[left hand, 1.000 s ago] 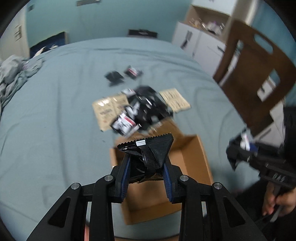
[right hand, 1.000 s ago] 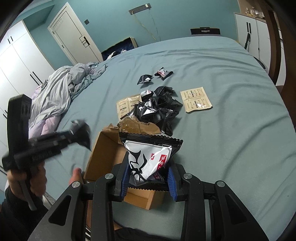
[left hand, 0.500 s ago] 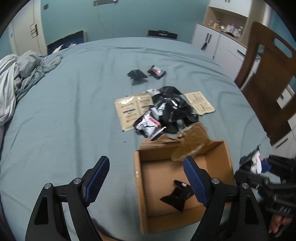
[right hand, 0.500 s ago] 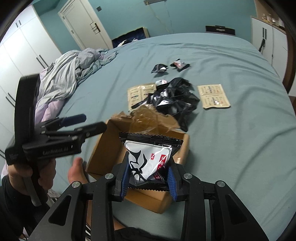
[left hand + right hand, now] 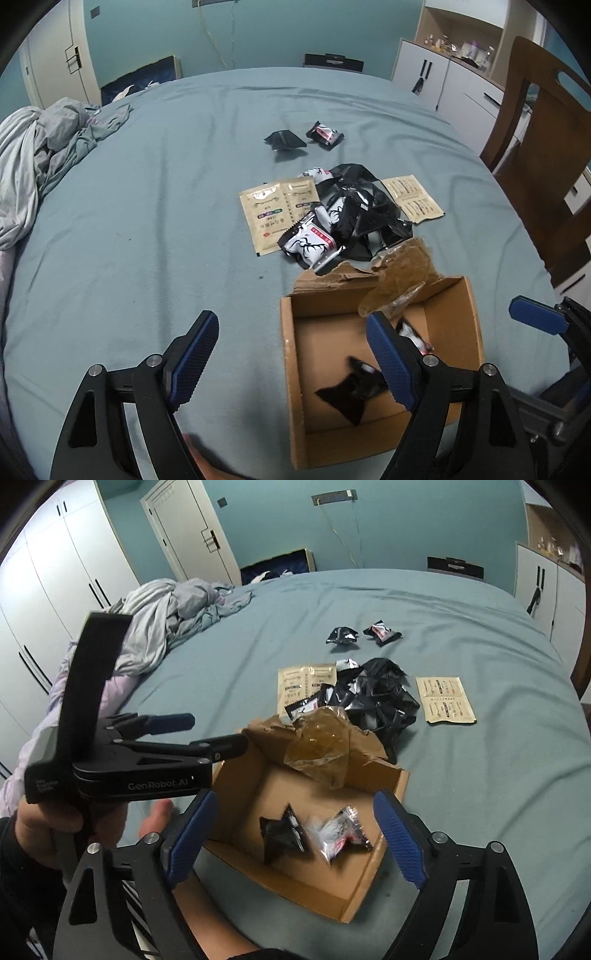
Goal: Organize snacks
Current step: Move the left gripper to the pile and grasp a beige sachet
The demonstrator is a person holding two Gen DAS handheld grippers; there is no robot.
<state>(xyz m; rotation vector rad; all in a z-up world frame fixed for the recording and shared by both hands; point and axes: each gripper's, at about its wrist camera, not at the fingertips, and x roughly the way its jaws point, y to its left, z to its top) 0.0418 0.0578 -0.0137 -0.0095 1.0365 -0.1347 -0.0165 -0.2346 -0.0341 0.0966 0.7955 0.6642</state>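
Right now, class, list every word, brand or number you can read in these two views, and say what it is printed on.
"GenRobot.AI": white lettering on the side of the left gripper, right wrist view.
Small white print at that gripper's rear: too blurred to read.
Beige sachets: printing too small to read.
Black and white snack packets: red labels unreadable.

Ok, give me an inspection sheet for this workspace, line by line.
Surface: bed with teal sheet, wrinkled.
Job's things: open cardboard box holds a black packet and a white-faced packet; pile of black packets beyond it; two loose packets farther off.
Clutter: two tan sachets flanking the pile; crumpled bedding at the bed's left.
Grippers: left gripper and right gripper both open, nothing between the fingers; the jaws have just been opening.
Cables: thin wires hanging on the far wall.
Surroundings: wooden chair, white cabinets, wardrobe, door.
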